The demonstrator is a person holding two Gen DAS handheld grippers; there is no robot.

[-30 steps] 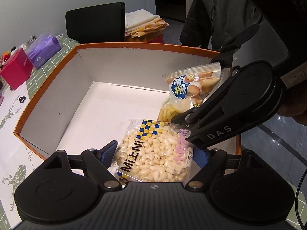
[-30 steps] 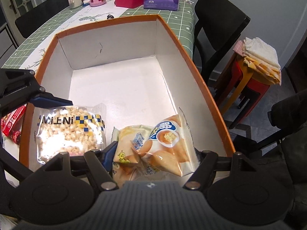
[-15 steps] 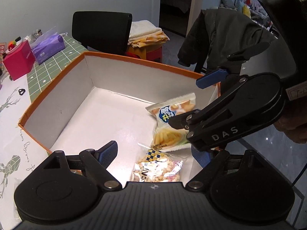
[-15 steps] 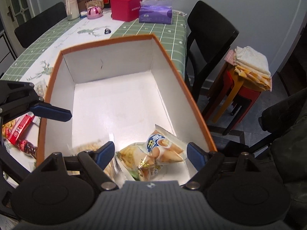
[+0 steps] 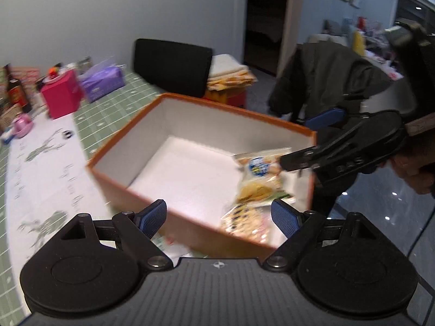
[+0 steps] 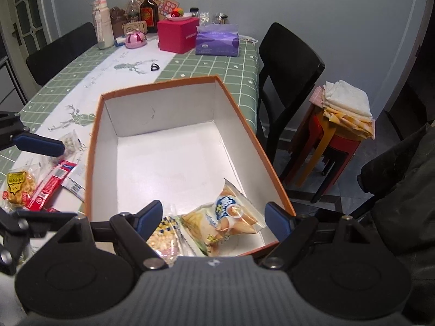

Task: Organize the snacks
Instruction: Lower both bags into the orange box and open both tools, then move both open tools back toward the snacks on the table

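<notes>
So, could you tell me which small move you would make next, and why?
Probably swing the left gripper, jaws open and empty, toward the red snack packet lying on the table left of the orange box. Three packets already sit in the box's near corner, while several still lie outside it.

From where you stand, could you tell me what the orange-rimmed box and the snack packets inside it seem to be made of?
The box looks like cardboard: thin, straight walls, matte white inside with scuff marks, orange outside and along the rim. The snack packets look like thin glossy plastic film: they crinkle, catch glare, and have crimped, serrated end seals. The checkered packet is partly clear, showing puffed pieces inside.
</notes>
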